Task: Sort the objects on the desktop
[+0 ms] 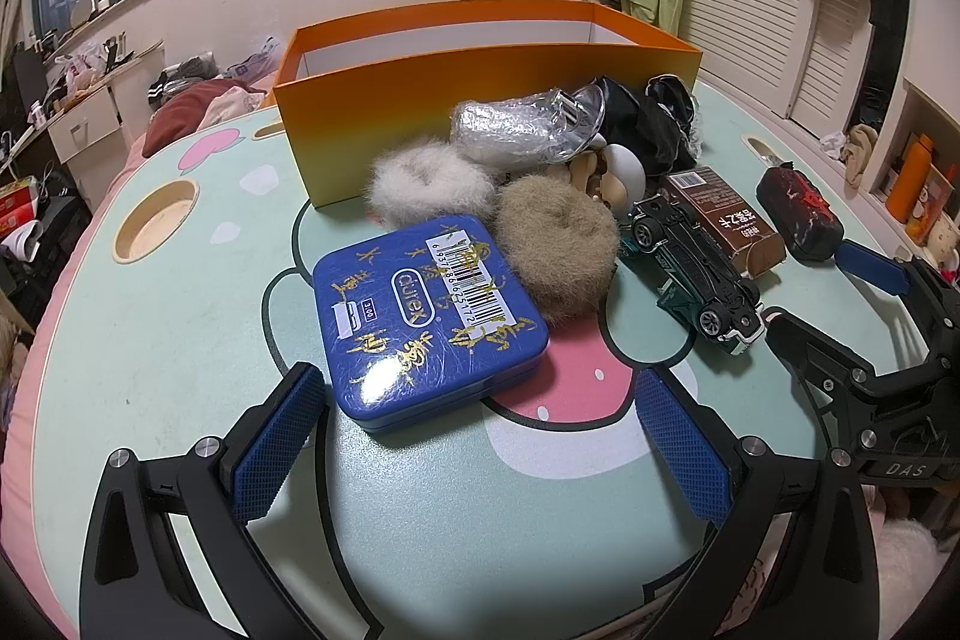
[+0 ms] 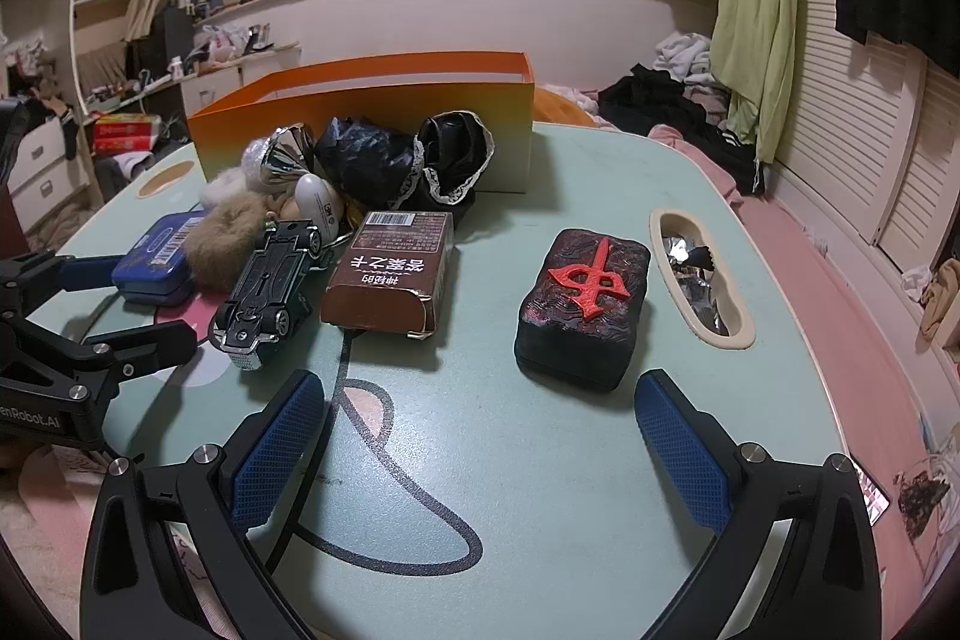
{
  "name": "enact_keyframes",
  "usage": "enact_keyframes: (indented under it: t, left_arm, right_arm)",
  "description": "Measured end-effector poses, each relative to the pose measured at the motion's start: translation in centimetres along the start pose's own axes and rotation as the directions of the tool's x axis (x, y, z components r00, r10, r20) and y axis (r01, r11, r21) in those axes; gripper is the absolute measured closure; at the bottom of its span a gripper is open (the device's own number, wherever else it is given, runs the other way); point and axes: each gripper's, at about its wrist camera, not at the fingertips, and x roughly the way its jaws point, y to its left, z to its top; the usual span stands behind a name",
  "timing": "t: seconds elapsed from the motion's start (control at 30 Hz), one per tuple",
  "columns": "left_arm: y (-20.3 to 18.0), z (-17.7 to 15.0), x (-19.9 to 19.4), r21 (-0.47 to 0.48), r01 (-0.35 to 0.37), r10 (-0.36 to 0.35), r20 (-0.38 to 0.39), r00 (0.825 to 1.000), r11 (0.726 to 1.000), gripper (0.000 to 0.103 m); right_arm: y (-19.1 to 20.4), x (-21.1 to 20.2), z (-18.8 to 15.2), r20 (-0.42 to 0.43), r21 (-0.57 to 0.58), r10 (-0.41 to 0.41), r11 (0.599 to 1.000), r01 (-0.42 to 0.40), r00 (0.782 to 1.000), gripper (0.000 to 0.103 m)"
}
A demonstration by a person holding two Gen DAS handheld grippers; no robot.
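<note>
You are holding the left gripper (image 1: 480, 436) low over the table (image 1: 180, 328) with its blue pads spread wide and nothing between them; the blue tin (image 1: 429, 319) is lying flat just ahead, its near corner almost level with the fingertips. Your right gripper (image 2: 480, 436) is likewise gaping and empty, facing the black block with the red character (image 2: 582, 307), which is sitting alone and apart from the rest.

Everything still looks unsorted: the orange box (image 1: 420, 100) at the back is standing open, and the objects are crowding its front wall. The white fluffy scrunchie (image 1: 429, 184) and tan fluffy scrunchie (image 1: 558, 250) are pressing against the tin's far edge, the overturned toy car (image 2: 270, 289) is lying beside the brown carton (image 2: 393, 277), and the black lace bundle (image 2: 414, 160) and a silvery wrapped item (image 1: 516, 130) are heaped behind.

The tin is the risk on your left. It is wide, smooth and glossy, so if you are closing on it off-centre, it will probably be twisting out or skating forward into the scrunchies and pushing them into the pile. On the right, the block looks thick and stable, but a shallow bite on its rounded top edge could be letting it slip. The two grippers are working close together near the car, so a careless swing could knock it.
</note>
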Motion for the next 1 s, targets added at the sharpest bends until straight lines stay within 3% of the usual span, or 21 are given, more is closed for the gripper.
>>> enact_keyframes:
  t: [0.67, 0.9, 1.0]
  left_arm:
    - [0.3, 0.2, 0.0, 0.022, 0.015, -0.014, -0.010, 1.000, 1.000, 0.000]
    - [1.1, 0.0, -0.1, 0.039, 0.030, -0.031, 0.008, 0.999, 0.999, 0.000]
    - [2.0, -0.2, -0.5, 0.003, 0.044, -0.044, 0.032, 0.998, 0.999, 0.001]
  right_arm:
    - [0.0, -0.1, 0.0, 0.000, 0.000, 0.001, 1.000, -0.001, 1.000, 0.000]
    - [0.0, -0.1, -0.1, 0.001, 0.000, 0.002, 1.000, -0.002, 1.000, 0.000]
    - [0.0, -0.1, -0.1, 0.000, 0.000, 0.002, 1.000, -0.002, 1.000, 0.000]
